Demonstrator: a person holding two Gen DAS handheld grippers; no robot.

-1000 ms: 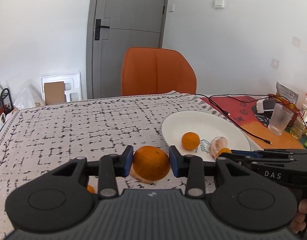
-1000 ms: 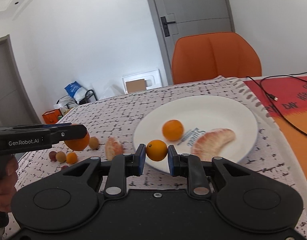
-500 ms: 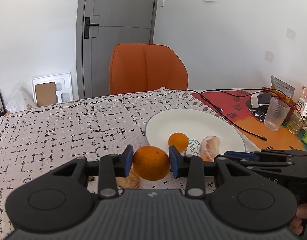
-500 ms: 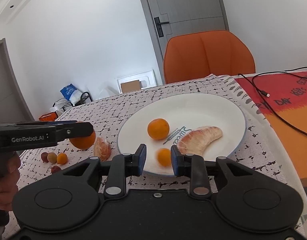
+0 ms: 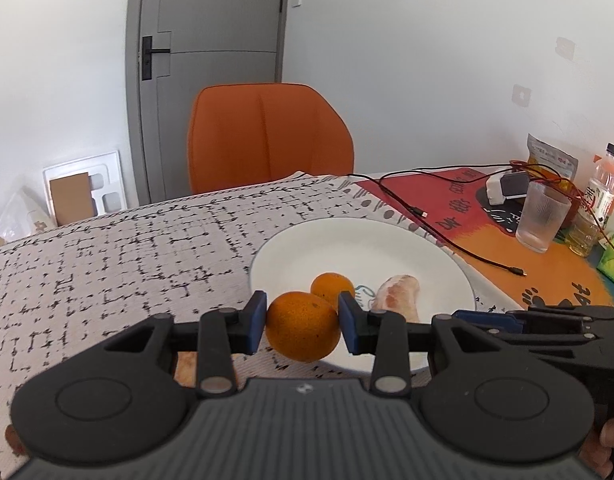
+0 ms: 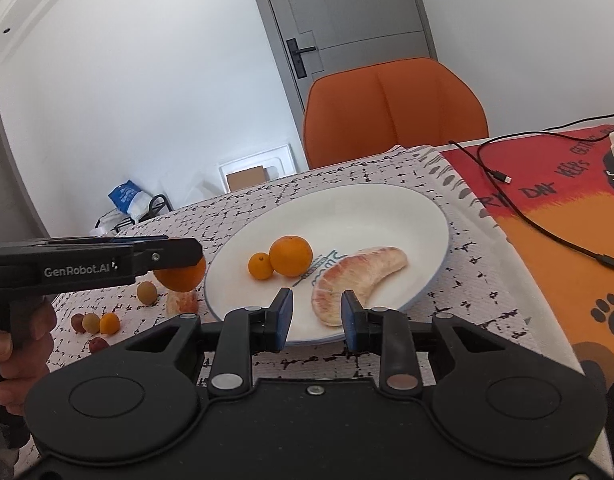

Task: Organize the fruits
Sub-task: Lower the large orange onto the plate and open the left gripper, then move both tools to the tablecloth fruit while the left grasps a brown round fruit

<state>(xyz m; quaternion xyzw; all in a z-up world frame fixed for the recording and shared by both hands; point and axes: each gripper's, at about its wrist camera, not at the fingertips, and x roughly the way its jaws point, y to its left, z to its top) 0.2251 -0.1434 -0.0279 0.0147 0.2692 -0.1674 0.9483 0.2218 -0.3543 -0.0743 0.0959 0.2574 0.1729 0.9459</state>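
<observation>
Our left tongs (image 5: 301,318) are clamped on an orange (image 5: 302,325), held at lower centre of the left view, just short of the white plate (image 5: 435,264). Our right tongs (image 6: 316,312) stand apart with nothing between them, low over the plate's near rim. On it lie a mandarin (image 6: 290,255), a kumquat (image 6: 260,265) touching it, and a peeled pomelo segment (image 6: 357,280).

- big orange (image 5: 302,331) is up off the tablecloth, pinched just outside the plate's (image 6: 427,216) left rim
- mid-plate: an orange (image 6: 290,255) touching a tiny one (image 6: 260,266)
- peeled pomelo wedge (image 6: 357,278) curves toward the plate's near edge
- peeled segment (image 6: 181,302) plus small fruits, maybe longans (image 6: 91,322), on the cloth left of the plate
</observation>
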